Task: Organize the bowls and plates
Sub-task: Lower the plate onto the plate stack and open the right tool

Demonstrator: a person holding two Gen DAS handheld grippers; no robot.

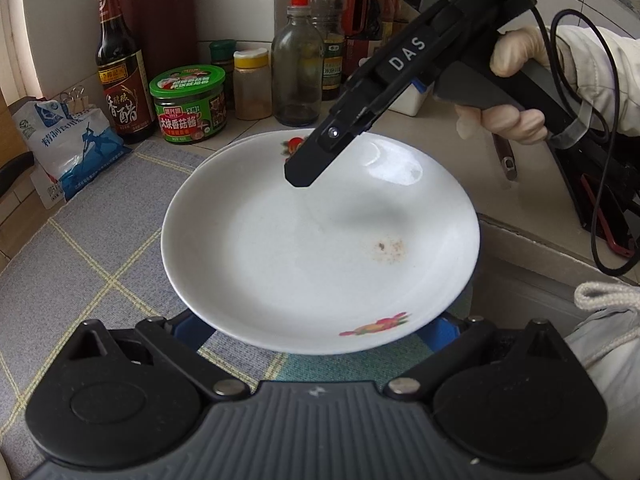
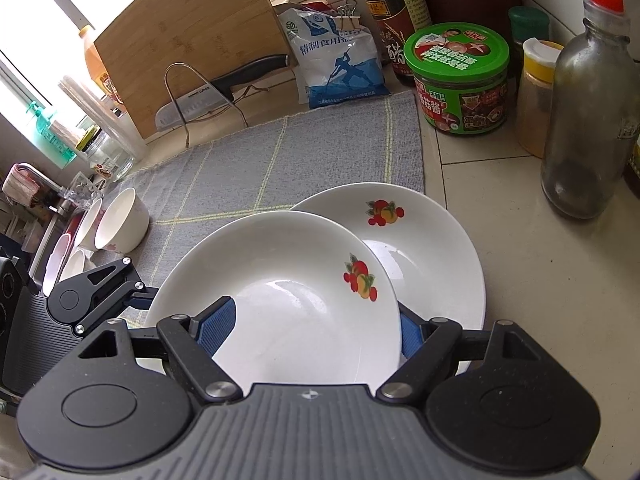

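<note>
A white plate with fruit prints hangs tilted over a second matching plate, which lies on the counter. My right gripper is shut on the upper plate's near rim. Its left blue pad lies on the plate's inside and its right one sits under the plate. In the left wrist view it reaches down from the upper right onto the far rim. My left gripper stands open, its blue fingers spread wide under the plate's edge, tips hidden.
A grey checked mat covers the counter to the left. Several white bowls stand at its far left edge. A green-lidded jar, a glass bottle, sauce bottles, a salt bag, a knife on a rack and a cutting board line the back.
</note>
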